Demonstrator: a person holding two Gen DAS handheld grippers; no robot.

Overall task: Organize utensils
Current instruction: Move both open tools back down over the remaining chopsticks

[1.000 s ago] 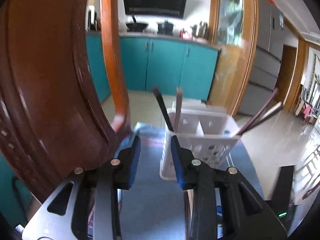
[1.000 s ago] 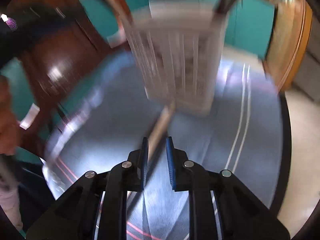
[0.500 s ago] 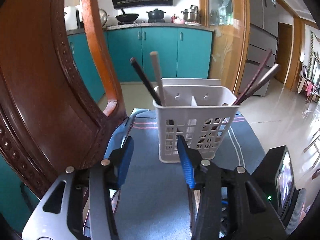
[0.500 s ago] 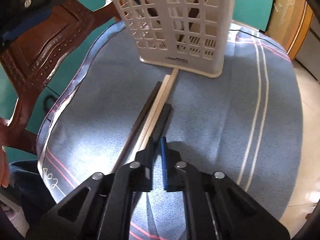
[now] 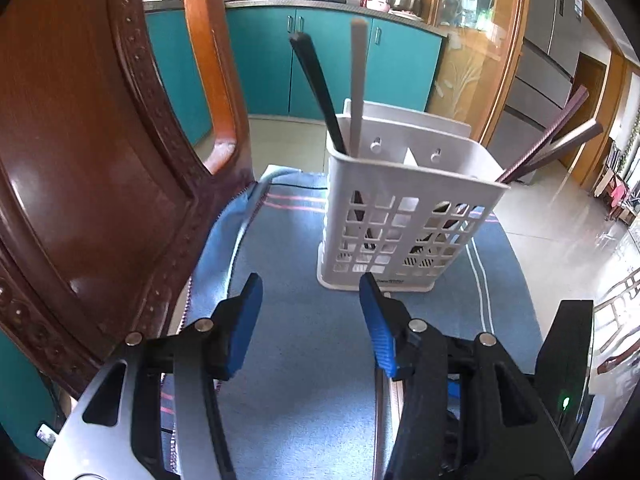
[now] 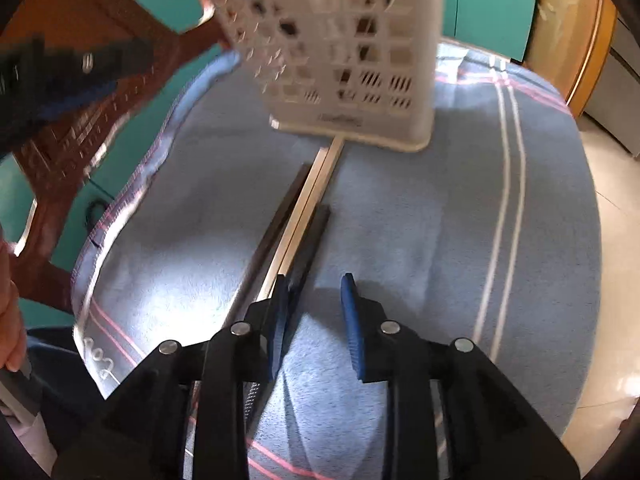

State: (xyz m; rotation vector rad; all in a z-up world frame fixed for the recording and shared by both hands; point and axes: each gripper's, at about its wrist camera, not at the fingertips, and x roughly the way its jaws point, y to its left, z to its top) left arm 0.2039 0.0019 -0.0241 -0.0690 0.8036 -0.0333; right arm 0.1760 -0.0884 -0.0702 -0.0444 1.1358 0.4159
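Observation:
A white slotted caddy [image 5: 404,216] stands on the blue cloth [image 5: 304,360]. A black chopstick [image 5: 316,92] and a beige one [image 5: 357,80] lean in its left cell, and two dark ones [image 5: 552,140] lean out of its right cell. My left gripper [image 5: 309,284] hovers just in front of it, jaws opening, nothing between them. Three loose chopsticks lie side by side below the caddy [image 6: 352,60]: a dark one [image 6: 280,216], a beige one [image 6: 308,204] and a black one [image 6: 312,232]. My right gripper [image 6: 313,280] is over their near ends, jaws opening; the black one runs in by the left finger, unpressed.
A carved wooden chair [image 5: 92,160] rises close on the left. The cloth's striped edge [image 6: 504,200] and the tiled floor [image 6: 612,240] lie to the right. A person's hand [image 6: 8,320] shows at the left border. The left gripper [image 6: 80,68] appears blurred at upper left.
My left gripper has dipped toward the caddy and its jaws have spread. My right gripper, shut over the loose chopsticks half a second ago, has opened.

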